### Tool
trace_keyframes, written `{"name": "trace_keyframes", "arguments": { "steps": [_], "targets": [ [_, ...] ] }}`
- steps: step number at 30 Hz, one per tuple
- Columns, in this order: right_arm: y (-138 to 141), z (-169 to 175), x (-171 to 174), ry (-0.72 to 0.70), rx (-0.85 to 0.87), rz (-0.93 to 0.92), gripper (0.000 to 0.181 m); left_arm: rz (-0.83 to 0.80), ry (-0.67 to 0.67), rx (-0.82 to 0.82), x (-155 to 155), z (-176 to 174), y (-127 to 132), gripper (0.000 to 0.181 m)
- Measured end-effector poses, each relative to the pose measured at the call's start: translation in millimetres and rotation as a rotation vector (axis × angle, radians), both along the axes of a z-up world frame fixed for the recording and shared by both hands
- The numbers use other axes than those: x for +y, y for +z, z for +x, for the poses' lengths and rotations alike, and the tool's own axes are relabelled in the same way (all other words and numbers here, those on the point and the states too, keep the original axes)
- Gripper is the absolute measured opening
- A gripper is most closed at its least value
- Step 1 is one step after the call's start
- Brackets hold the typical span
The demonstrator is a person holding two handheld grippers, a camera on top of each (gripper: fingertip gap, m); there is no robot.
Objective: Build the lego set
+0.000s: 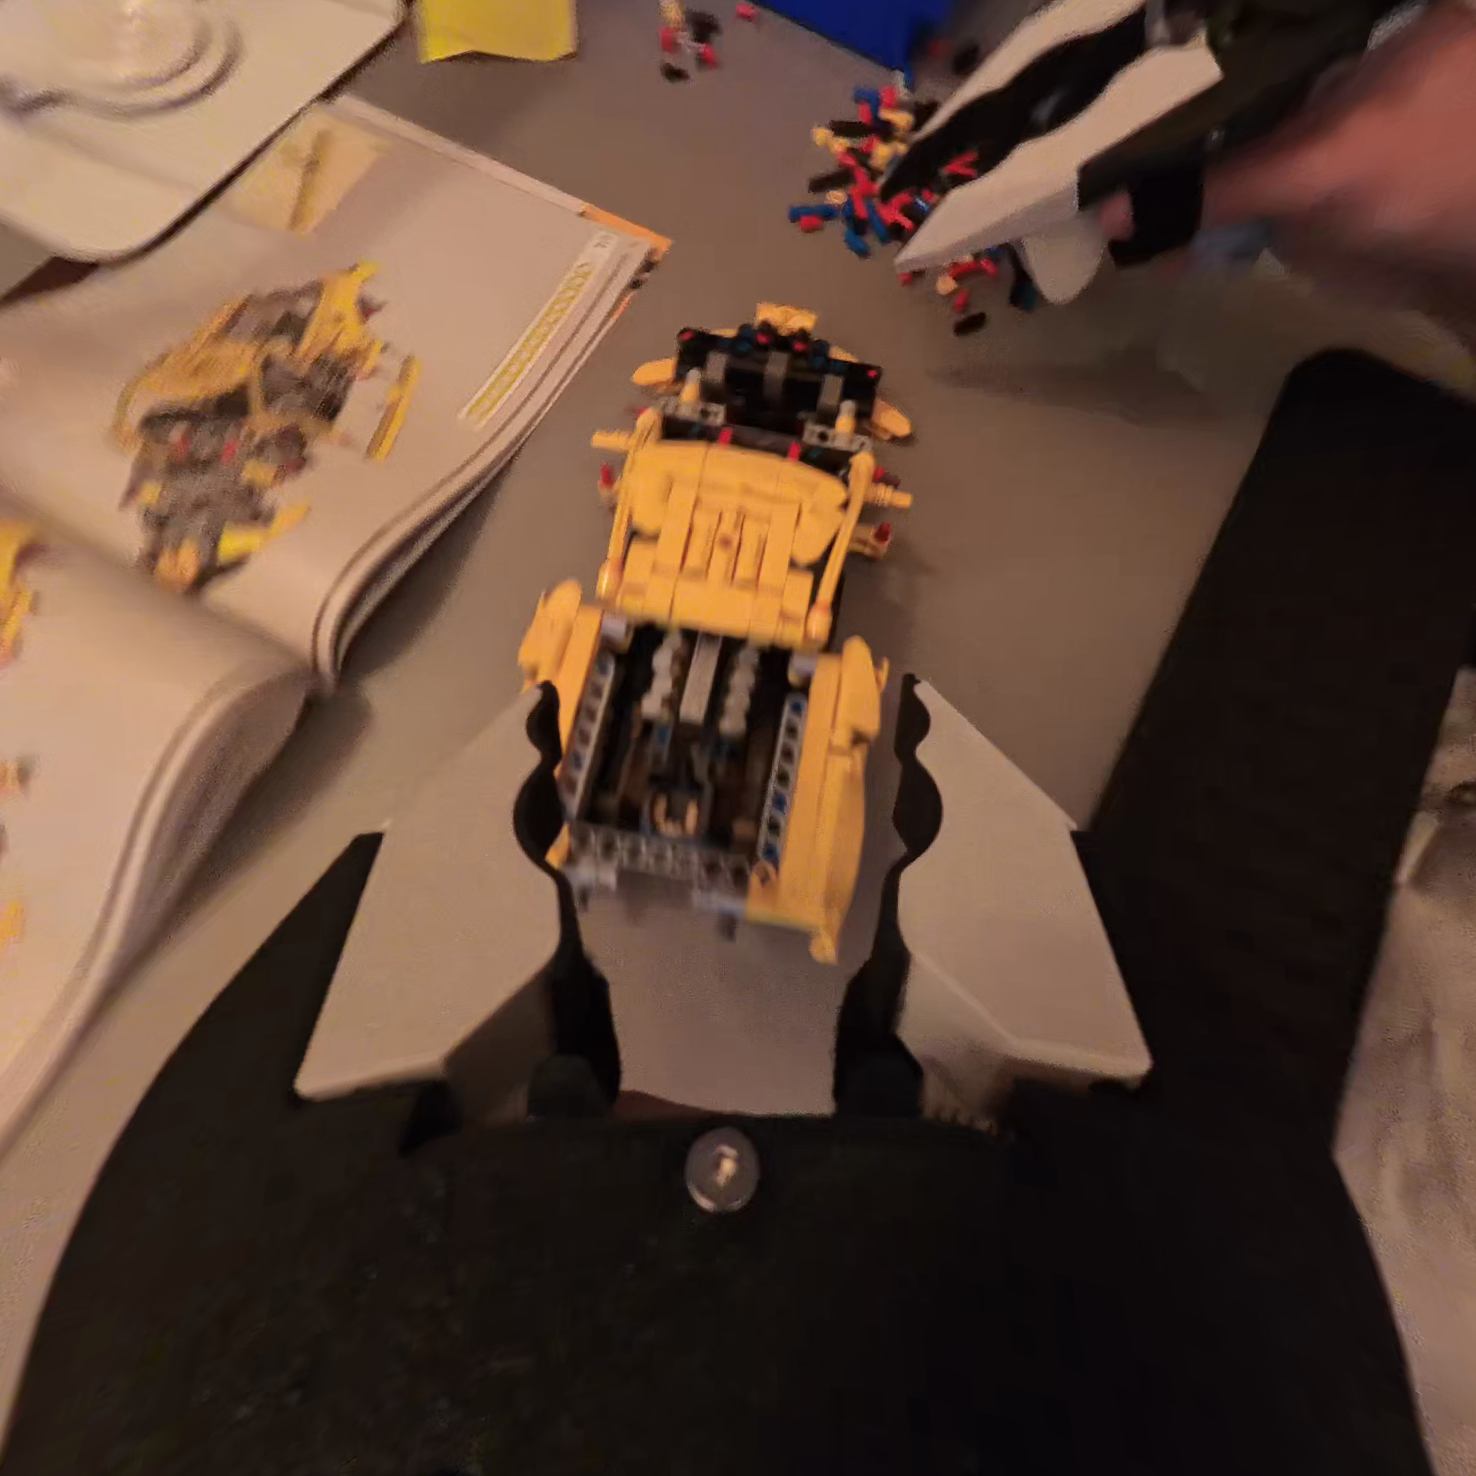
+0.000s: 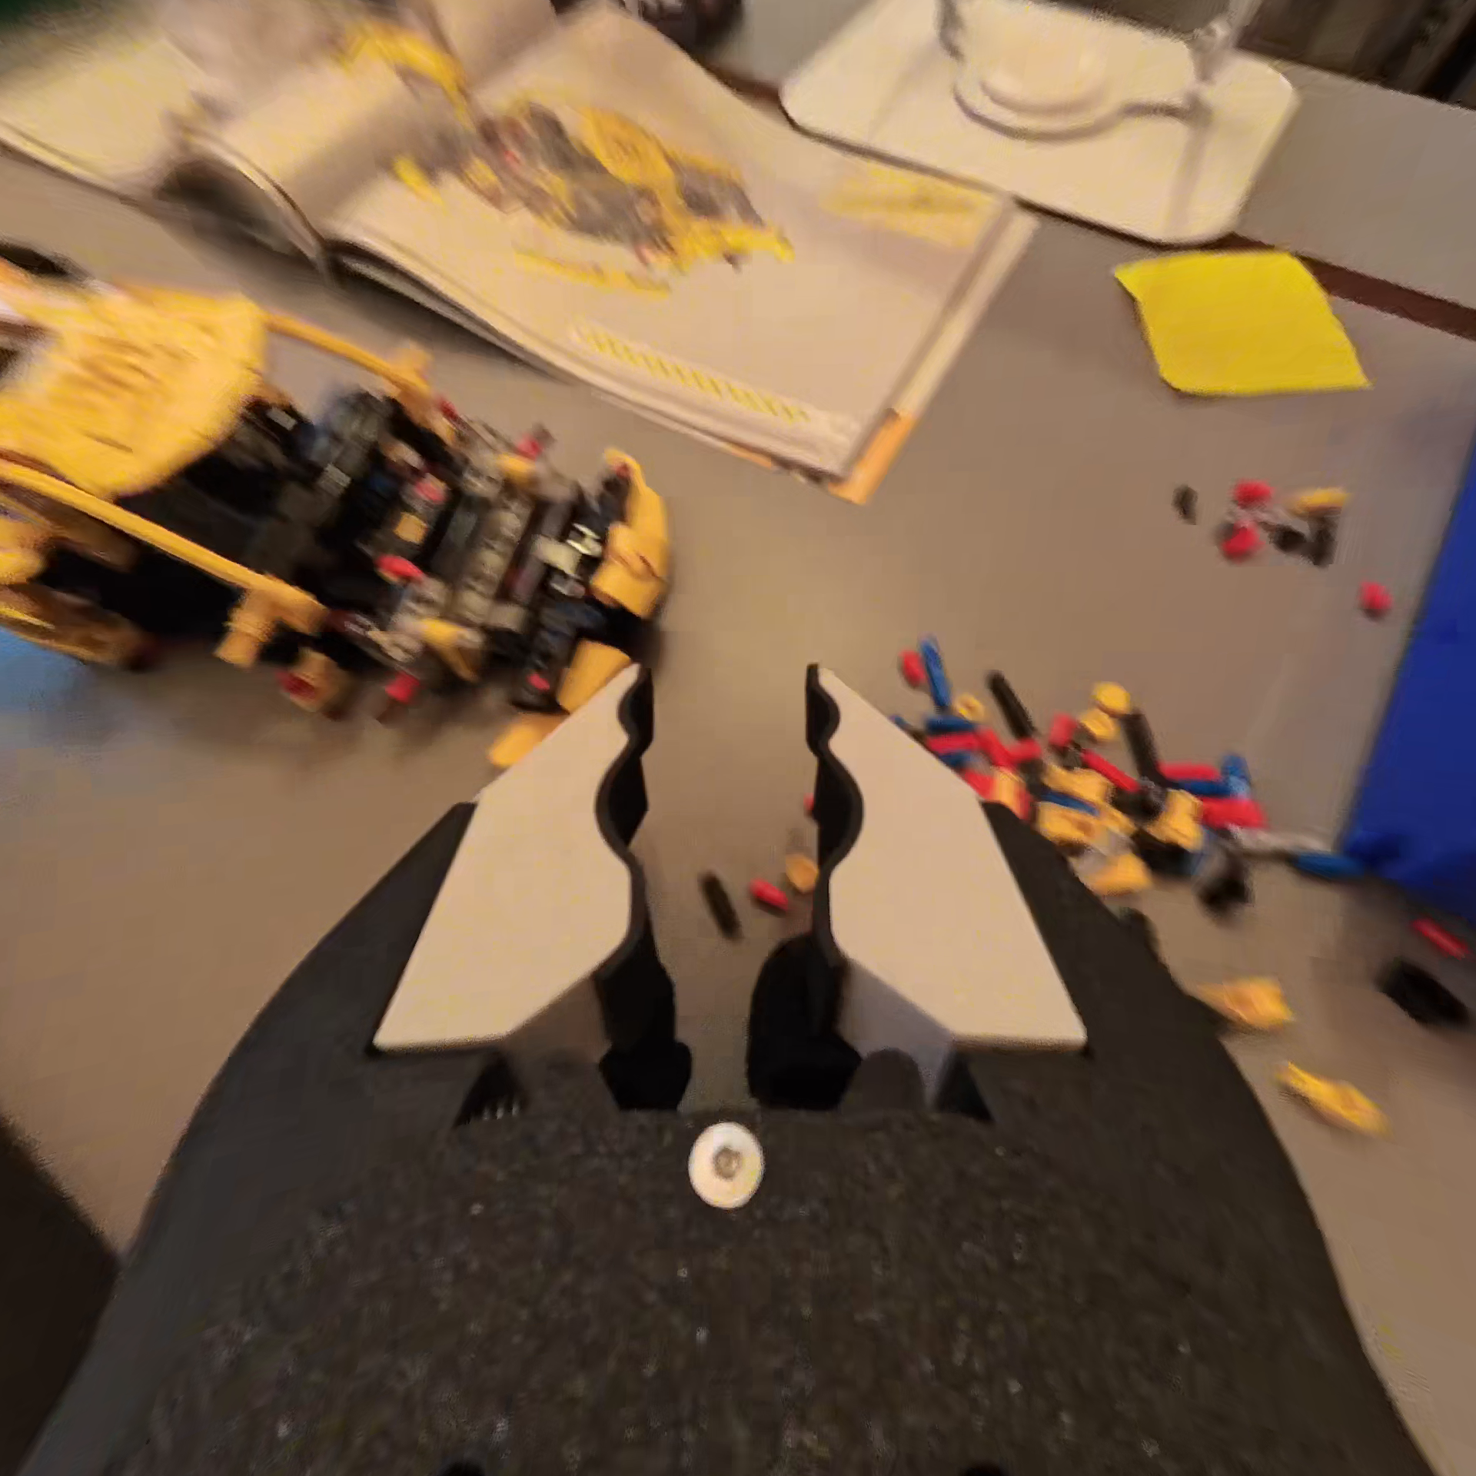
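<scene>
The yellow lego car stands on the grey table, and all places here are given from it. The left gripper is at the car's near end with its jaws wide apart; the open engine part lies between the two fingers, and whether the pads touch the car's sides cannot be told, because the picture is blurred. To the left of the car lies the open instruction book, showing a drawing of the same model. Beyond the car, on its right, there is the pile of loose pieces, red, blue, yellow and black. The right gripper hovers over the near edge of this pile, well apart from the car, its jaws partly open with nothing between them. Farther behind the book is a white tray with a clear glass vessel, and near it a yellow paper
</scene>
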State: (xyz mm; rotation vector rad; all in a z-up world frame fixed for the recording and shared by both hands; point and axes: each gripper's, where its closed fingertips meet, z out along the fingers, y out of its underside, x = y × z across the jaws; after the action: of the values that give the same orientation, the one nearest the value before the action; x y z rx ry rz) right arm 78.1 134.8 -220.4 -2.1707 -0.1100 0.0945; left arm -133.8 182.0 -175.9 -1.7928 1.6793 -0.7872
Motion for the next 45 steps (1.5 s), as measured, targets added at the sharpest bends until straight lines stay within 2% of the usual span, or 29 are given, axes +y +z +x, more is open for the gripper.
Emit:
{"name": "trace_keyframes", "arguments": {
  "steps": [1,4,7,9,10,17,21,26,28,30,31,33,34,37,39,43,45],
  "targets": [
    [4,-13,7,0.035,0.057,0.030,0.039,-0.030,0.067,-0.013,-1,-17,1,0.084],
    [-3,-39,24,0.115,0.175,0.010,0.054,-0.063,0.225,0.021,-17,-57,-20,0.084],
    [-18,-51,33,0.181,0.216,-0.069,0.055,-0.065,0.355,0.032,-28,-62,-39,0.073],
    [-25,-53,35,0.194,0.219,-0.108,0.051,-0.010,0.416,0.049,-26,-58,-46,0.055],
    [-26,-54,35,0.199,0.212,-0.108,0.051,0.026,0.441,0.057,-22,-57,-48,0.054],
    [-26,-46,31,0.136,0.205,-0.089,0.052,0.085,0.456,0.066,-5,-37,-58,0.053],
    [-27,-46,33,0.116,0.265,-0.072,0.052,0.119,0.455,0.056,3,-36,-59,0.053],
    [-25,-61,34,0.196,0.227,-0.096,0.055,0.148,0.503,0.030,20,-51,-57,0.053],
    [-8,-41,31,0.162,0.162,-0.038,0.054,0.093,0.478,-0.035,14,-52,-48,0.053],
    [24,-12,28,0.120,0.120,0.115,0.041,0.050,0.451,-0.141,8,-54,-32,0.052],
    [31,4,28,0.112,0.059,0.148,0.038,0.025,0.421,-0.179,6,-56,-26,0.052],
    [13,31,28,0.129,-0.089,0.041,0.041,-0.015,0.367,-0.234,11,-61,-15,0.052],
    [4,38,30,0.144,-0.124,-0.025,0.046,-0.035,0.342,-0.257,16,-62,-10,0.052],
    [-13,44,40,0.205,-0.160,-0.121,0.043,-0.091,0.312,-0.338,37,-69,6,0.052],
    [-21,46,45,0.232,-0.204,-0.169,0.030,-0.134,0.316,-0.387,47,-78,12,0.052],
    [-41,58,48,0.218,-0.274,-0.264,0.021,-0.152,0.386,-0.458,61,-104,16,0.052],
    [-43,57,51,0.215,-0.253,-0.254,0.004,-0.140,0.422,-0.476,63,-116,18,0.052]
  ]
}}
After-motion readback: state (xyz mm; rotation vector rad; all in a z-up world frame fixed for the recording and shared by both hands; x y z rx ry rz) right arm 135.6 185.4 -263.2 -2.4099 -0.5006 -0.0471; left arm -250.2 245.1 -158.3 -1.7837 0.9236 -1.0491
